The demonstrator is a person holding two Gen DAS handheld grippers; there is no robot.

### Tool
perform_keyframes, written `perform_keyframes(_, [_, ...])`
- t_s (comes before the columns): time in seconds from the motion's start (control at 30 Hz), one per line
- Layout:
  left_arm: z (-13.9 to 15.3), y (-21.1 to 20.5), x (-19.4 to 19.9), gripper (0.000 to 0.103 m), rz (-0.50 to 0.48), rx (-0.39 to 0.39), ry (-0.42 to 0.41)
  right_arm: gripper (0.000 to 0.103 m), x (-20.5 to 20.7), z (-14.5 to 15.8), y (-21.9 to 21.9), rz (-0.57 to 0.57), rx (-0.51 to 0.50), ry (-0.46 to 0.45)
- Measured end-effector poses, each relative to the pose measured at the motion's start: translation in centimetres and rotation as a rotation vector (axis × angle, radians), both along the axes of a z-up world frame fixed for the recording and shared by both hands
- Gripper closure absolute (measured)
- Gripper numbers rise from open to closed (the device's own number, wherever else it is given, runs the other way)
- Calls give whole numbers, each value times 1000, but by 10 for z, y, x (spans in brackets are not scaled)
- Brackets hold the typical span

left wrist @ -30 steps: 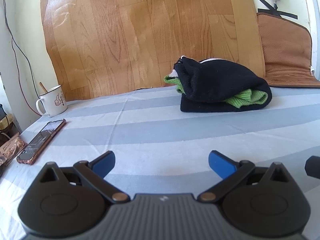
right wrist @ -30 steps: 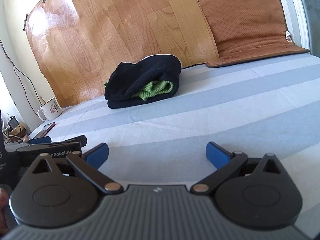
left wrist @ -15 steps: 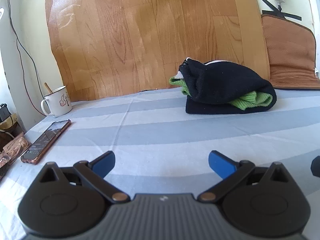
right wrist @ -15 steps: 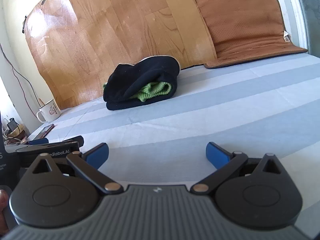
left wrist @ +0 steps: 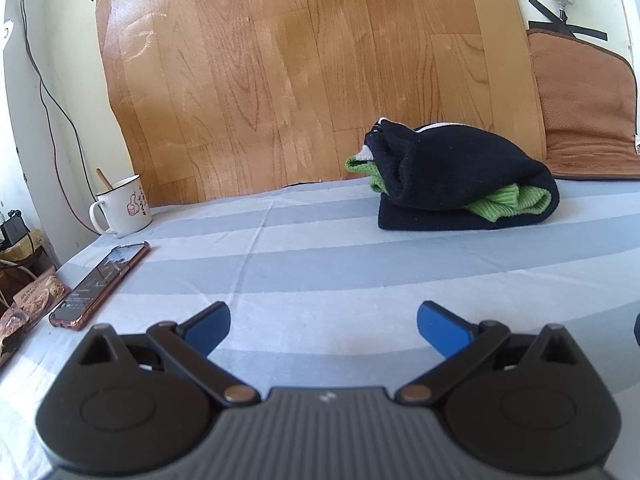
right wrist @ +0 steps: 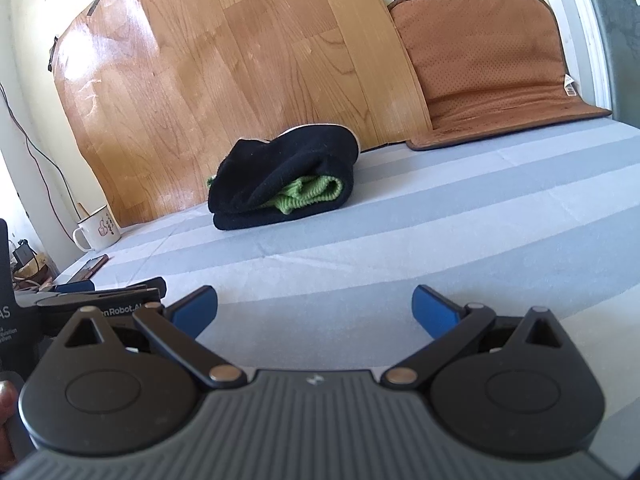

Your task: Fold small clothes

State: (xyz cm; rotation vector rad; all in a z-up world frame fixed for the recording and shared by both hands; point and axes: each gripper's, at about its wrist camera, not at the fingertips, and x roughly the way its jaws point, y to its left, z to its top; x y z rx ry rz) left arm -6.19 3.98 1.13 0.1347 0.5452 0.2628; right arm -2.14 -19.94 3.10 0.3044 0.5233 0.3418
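Left tool (left wrist: 323, 326): blue pads spread, empty.
Right tool (right wrist: 315, 308): spread, empty.
Folded clothes (left wrist: 464, 184): black fleece bundle wrapping green ribbed knit, well beyond both tools on the striped sheet (left wrist: 320, 264).

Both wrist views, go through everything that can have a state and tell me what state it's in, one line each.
Left gripper: open, empty, over the sheet.
Right gripper: open, empty.
Black garment: folded in a bundle, lying on the sheet.
Green garment: tucked inside the black one, edges sticking out.
Mug: upright, a stick standing in it.
Phone: lying flat, screen up.
Brown cushion: propped against the wall.
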Motion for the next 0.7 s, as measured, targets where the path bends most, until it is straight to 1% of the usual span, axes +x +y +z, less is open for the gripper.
perform_keyframes(0.5, [2,5,-1,0,-8,-19,-13,0,-2,1,0,3,2,-15])
perform_keyframes(0.7, [2,2,-3,0,-30,-16,-18,0,-2,1,0,1,2,-14])
